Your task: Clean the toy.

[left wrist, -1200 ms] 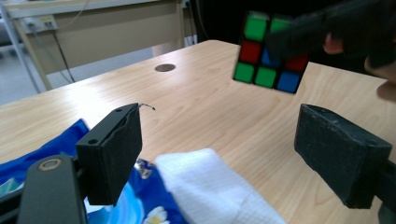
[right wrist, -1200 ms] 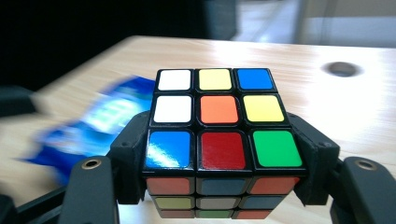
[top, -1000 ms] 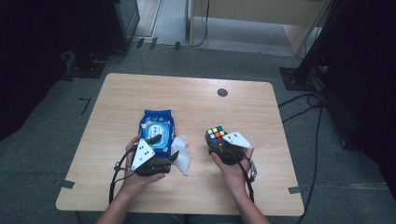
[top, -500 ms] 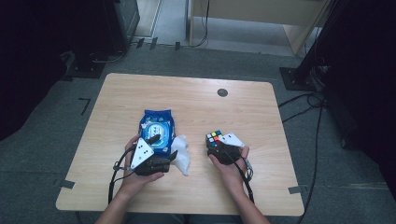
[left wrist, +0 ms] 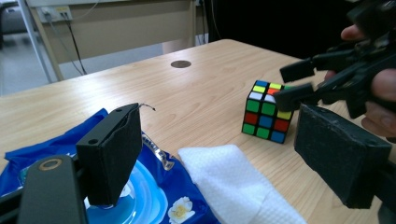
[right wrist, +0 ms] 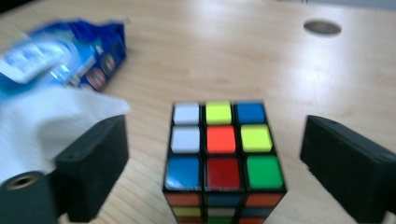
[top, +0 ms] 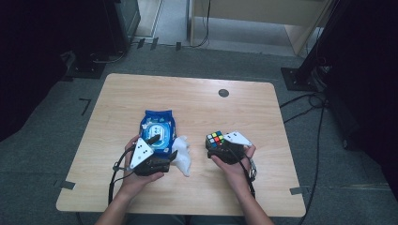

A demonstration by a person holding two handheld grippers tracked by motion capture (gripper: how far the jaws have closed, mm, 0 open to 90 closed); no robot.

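The high view looks forward and down from above the person's side, far enough off to take in the whole wooden surface and the floor around it. The left gripper view sits low and close, facing across the surface past the blue wipes pack toward the colour cube. The right gripper view, somewhat blurred, looks steeply down on the cube from very near; all three views share the cube, the pack beside it and the round hole beyond it.
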